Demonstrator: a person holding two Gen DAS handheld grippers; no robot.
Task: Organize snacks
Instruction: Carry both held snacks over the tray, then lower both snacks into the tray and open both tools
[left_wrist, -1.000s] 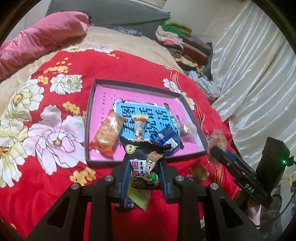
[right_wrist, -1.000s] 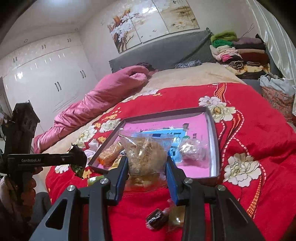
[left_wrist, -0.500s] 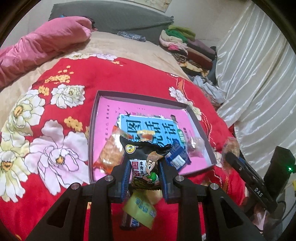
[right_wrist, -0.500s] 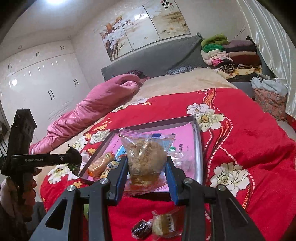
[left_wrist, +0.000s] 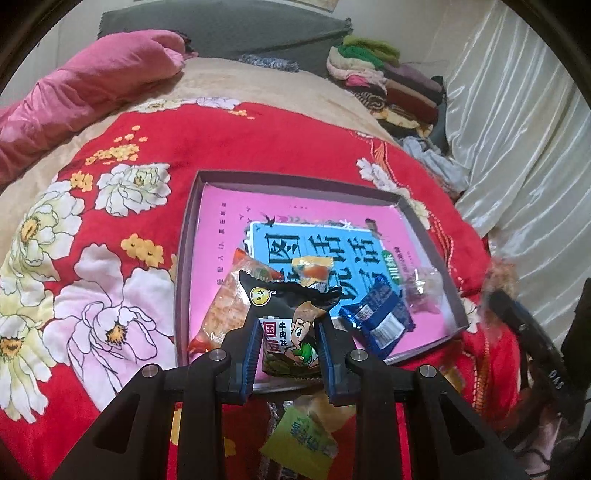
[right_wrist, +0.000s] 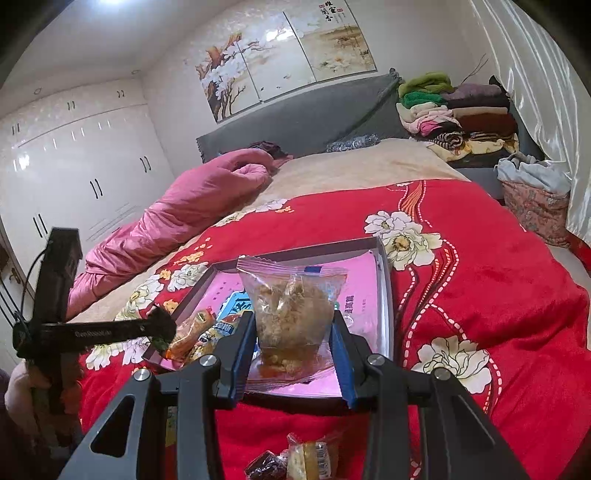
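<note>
**Pink-lined tray half filled, both grippers loaded**

Pink paper printed with a blue panel of Chinese characters lines the shallow dark-rimmed rectangular tray (left_wrist: 186, 236), which sits on a red floral blanket (left_wrist: 229, 147) spread over the bed. Inside the tray, along its near side, lie a long orange crinkly snack packet (left_wrist: 225, 306) at the left, a small yellow-and-orange wrapped sweet (left_wrist: 314, 271) just right of it, a blue foil biscuit packet (left_wrist: 380, 323) further right, and a small clear wrapped candy (left_wrist: 421, 291) against the right wall. The far half of the tray holds no snacks.

The left gripper (left_wrist: 290, 350) is clamped on a black snack pouch with a cartoon boy (left_wrist: 291, 332), held upright over the tray's near edge. Below it, on the blanket outside the tray, rests a yellow-green sachet (left_wrist: 299, 439).

The right gripper (right_wrist: 293, 350) grasps a clear plastic bag of brownish crumbly snack (right_wrist: 291, 314), raised above the tray's near right corner. Near the bottom of the right wrist view, a dark wrapped sweet (right_wrist: 264, 467) and a pale wrapped cake (right_wrist: 314, 458) lie on the blanket, touching each other.
</note>
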